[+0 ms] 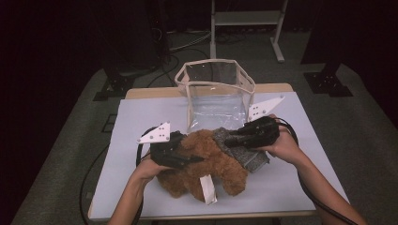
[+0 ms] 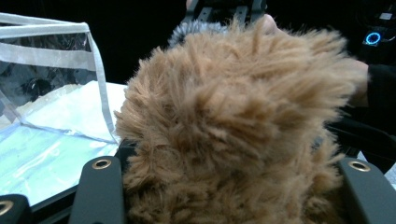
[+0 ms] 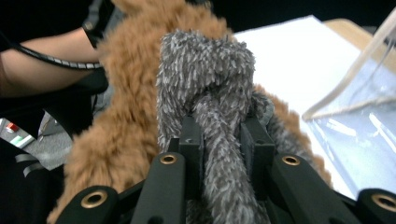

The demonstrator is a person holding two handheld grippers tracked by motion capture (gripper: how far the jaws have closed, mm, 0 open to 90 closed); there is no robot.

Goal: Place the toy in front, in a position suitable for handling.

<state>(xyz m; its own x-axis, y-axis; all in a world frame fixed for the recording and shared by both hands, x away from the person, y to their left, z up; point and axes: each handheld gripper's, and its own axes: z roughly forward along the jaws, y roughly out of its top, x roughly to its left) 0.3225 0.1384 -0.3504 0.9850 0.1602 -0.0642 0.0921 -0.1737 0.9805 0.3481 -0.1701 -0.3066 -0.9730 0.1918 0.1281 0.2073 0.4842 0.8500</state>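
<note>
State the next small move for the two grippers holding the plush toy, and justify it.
Probably lift the brown plush toy toward the open clear bag behind it: the left gripper clamps its fur, the right gripper pinches its grey scarf, and it lies on the table.

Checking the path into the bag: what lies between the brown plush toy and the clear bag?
Nothing: in the high view the brown plush toy lies right at the open mouth of the clear bag.

The high view looks forward and down over the whole table [image 1: 141,197], while both gripper views sit low and close, facing each other across the brown plush toy [image 2: 233,126].
</note>
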